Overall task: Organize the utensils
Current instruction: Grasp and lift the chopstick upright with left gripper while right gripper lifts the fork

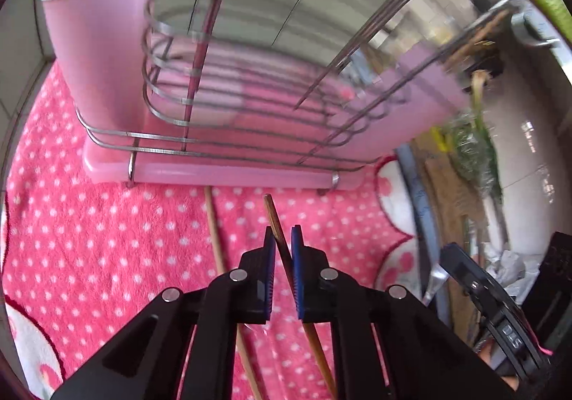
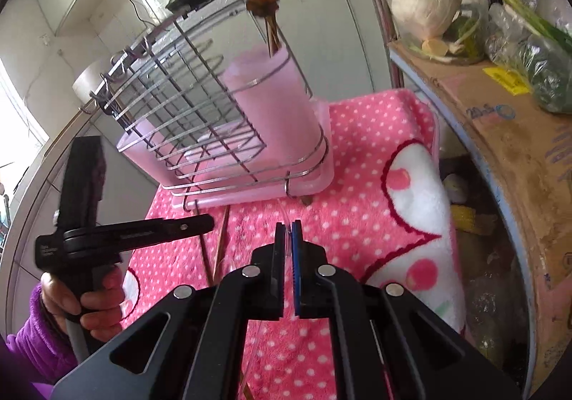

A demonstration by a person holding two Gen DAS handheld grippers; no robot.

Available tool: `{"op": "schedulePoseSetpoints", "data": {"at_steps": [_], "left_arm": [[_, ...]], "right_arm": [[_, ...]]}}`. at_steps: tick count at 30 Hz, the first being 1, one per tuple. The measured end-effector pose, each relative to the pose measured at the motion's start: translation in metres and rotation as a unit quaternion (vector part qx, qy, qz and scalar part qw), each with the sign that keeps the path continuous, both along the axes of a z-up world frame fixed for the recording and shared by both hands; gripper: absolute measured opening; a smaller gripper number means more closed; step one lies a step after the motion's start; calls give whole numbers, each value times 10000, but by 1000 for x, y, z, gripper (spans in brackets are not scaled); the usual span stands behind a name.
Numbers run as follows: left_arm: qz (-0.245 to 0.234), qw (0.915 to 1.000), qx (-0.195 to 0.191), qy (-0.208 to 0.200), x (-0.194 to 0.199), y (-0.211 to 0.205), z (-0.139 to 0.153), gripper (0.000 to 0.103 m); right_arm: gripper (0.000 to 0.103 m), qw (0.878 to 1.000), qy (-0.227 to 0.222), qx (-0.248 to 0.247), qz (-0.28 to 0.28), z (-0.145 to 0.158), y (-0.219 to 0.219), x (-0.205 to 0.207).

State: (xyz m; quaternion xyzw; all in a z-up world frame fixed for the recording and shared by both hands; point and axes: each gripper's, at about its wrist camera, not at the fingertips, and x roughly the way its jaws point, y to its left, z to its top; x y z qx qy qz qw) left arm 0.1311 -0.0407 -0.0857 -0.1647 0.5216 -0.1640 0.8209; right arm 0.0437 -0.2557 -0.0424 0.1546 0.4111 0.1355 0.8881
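My left gripper (image 1: 282, 235) is shut on a brown chopstick (image 1: 272, 214) whose tip points at the dish rack (image 1: 186, 141). A second chopstick (image 1: 214, 239) lies on the pink dotted towel (image 1: 107, 221) to its left. At the rack's left end stands a pink utensil cup (image 1: 96, 42); in the right wrist view this cup (image 2: 279, 107) holds upright chopsticks (image 2: 270, 24). My right gripper (image 2: 287, 228) is shut, with a thin pale, see-through utensil (image 2: 287, 239) pinched between its pads. In that view the left gripper (image 2: 209, 221) shows from the side, held by a hand (image 2: 93, 303).
A cardboard box (image 2: 500, 135) with cabbage (image 2: 429, 3) and bagged greens (image 2: 536, 74) stands on the right, past the towel's edge. Tiled wall and a mirrored panel rise behind the rack. A purple sleeve (image 2: 32, 346) is at the lower left.
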Motion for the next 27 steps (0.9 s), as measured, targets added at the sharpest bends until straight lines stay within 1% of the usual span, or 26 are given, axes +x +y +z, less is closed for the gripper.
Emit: {"op": "schedulePoseSetpoints", "data": {"at_steps": [5, 9, 14, 19, 22, 25, 27], "left_arm": [[-19, 9973, -63, -731, -27, 15, 49, 4], [70, 9912, 60, -1317, -42, 25, 90, 4], [177, 9832, -6, -1819, -55, 39, 130, 4], [315, 9762, -58, -2147, -60, 59, 172, 4], [460, 9698, -57, -2394, -65, 73, 202, 4], [655, 9592, 70, -2748, -71, 86, 236, 4], [762, 9536, 137, -2909, -71, 94, 250, 4]], "right_arm": [[4, 9992, -364, -128, -116, 23, -1, -9], [4, 9975, -640, -215, -223, 42, -3, -14], [4, 9943, -943, -383, -302, 66, -4, -16], [4, 9895, -1320, -509, -309, 100, -6, -15], [4, 9848, -1598, -600, -322, 126, -6, -11], [4, 9784, -1885, -764, -376, 150, -3, -5], [4, 9746, -2039, -819, -440, 165, -3, 2]]}}
